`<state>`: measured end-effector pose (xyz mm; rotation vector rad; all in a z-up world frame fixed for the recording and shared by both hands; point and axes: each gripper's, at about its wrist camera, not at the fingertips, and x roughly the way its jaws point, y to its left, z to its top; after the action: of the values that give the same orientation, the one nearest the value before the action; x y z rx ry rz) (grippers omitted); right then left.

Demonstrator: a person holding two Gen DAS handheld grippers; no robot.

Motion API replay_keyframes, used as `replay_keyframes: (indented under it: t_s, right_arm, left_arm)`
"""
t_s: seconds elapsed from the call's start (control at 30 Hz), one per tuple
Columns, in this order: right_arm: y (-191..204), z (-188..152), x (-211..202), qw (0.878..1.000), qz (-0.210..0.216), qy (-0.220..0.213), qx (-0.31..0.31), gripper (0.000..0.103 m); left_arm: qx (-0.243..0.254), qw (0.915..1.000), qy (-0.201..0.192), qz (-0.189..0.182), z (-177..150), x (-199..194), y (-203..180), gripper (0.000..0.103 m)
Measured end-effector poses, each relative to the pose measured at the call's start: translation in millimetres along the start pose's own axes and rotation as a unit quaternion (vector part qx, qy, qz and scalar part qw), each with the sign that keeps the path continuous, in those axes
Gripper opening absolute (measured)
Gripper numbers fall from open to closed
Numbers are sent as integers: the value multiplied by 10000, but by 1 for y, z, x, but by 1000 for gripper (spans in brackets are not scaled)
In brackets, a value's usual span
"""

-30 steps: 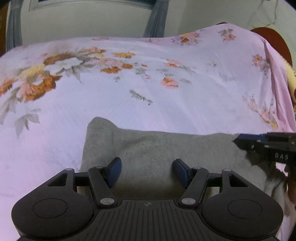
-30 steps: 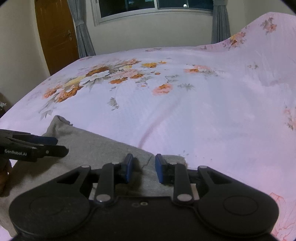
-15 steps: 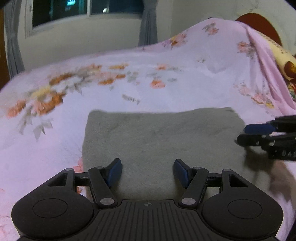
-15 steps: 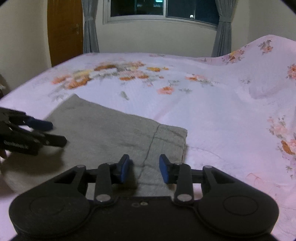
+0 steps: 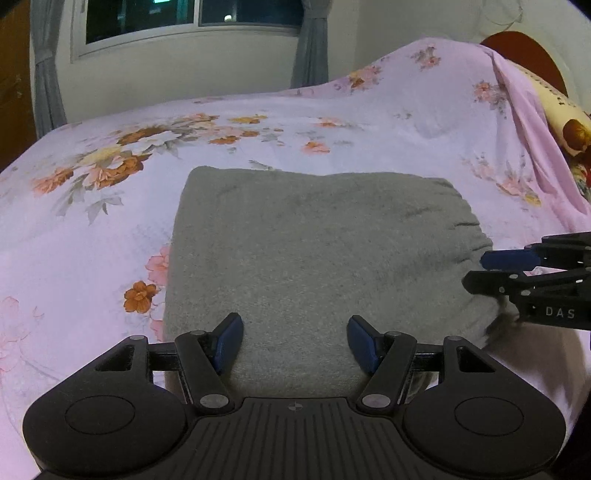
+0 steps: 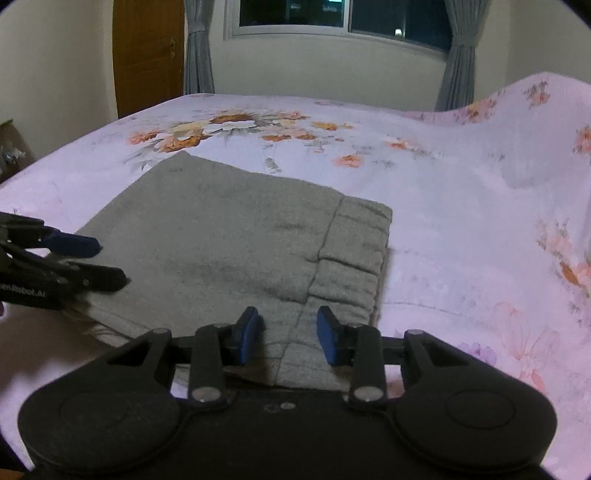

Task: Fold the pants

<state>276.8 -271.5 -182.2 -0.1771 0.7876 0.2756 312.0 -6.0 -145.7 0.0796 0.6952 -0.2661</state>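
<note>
left tool spread, empty | right tool just widened, empty | waistband seam: right view only

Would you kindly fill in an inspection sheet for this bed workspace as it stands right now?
Surface: bed under a pink floral sheet, lightly rumpled.
Job's things: grey pants lie flat in a folded rectangle; the ribbed waistband is on the right side in the right wrist view.
Clutter: a patterned pillow shows from under the sheet by the headboard.
Grippers: left gripper open above the near edge of the pants, nothing held; right gripper open, jaws have just been opening, fabric below but not pinched.
Cables: nothing seen.
Surroundings: dark window with grey curtains, a wooden door, cream walls.
</note>
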Motion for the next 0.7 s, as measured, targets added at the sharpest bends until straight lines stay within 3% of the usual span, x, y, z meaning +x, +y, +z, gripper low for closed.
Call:
replay_keyframes:
  t_s: [0.13, 0.3, 0.43, 0.7]
  right_arm:
    - [2, 8, -9, 10000, 13, -23, 57, 37]
    - [9, 4, -40, 9990, 141, -427, 31, 37]
    - [9, -6, -16, 10000, 20, 45, 7, 38]
    - [6, -11, -14, 9999, 54, -32, 159, 39]
  left_arm:
    - [2, 10000, 5, 57, 2, -8, -1, 64]
    - [-10, 9996, -275, 5, -3, -36, -3, 64]
    - [117, 9998, -134, 55, -14, -32, -6, 64]
    - [142, 9997, -111, 180, -17, -24, -10, 64]
